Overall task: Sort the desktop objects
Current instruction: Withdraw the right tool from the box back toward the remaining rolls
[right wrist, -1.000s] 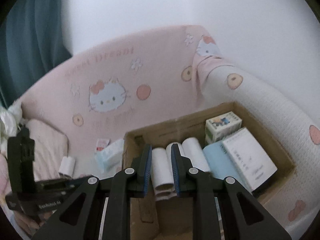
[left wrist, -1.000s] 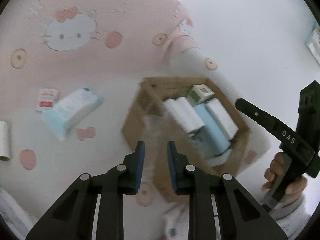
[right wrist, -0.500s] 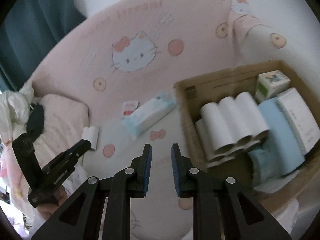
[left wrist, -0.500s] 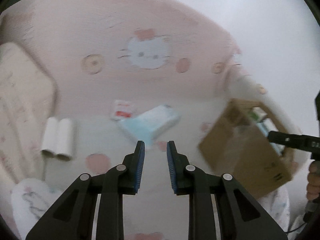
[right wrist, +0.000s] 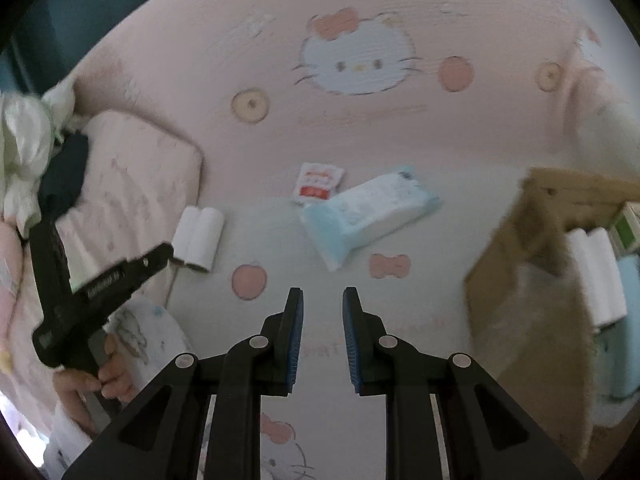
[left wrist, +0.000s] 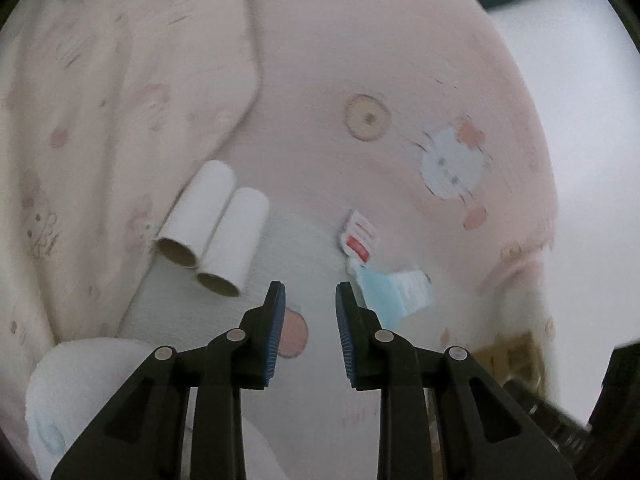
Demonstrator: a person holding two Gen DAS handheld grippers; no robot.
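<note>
White paper rolls [left wrist: 212,228], two of them side by side and touching, lie on the pink cartoon-print sheet [left wrist: 360,40] just beside a pillow [left wrist: 100,120], ahead and to the left of the left gripper [left wrist: 310,294], whose jaws have just been opening and stand spread with nothing between them. The right gripper [right wrist: 322,300] has its jaws almost together and holds nothing. Beyond it lie a blue-white tissue pack [right wrist: 368,216] with a small red-white sachet [right wrist: 316,188] touching it, and at the right a cardboard box [right wrist: 532,248] with more rolls inside.

No lettering is legible: the print on the red-and-white sachet [right wrist: 318,187] is blurred.
</note>
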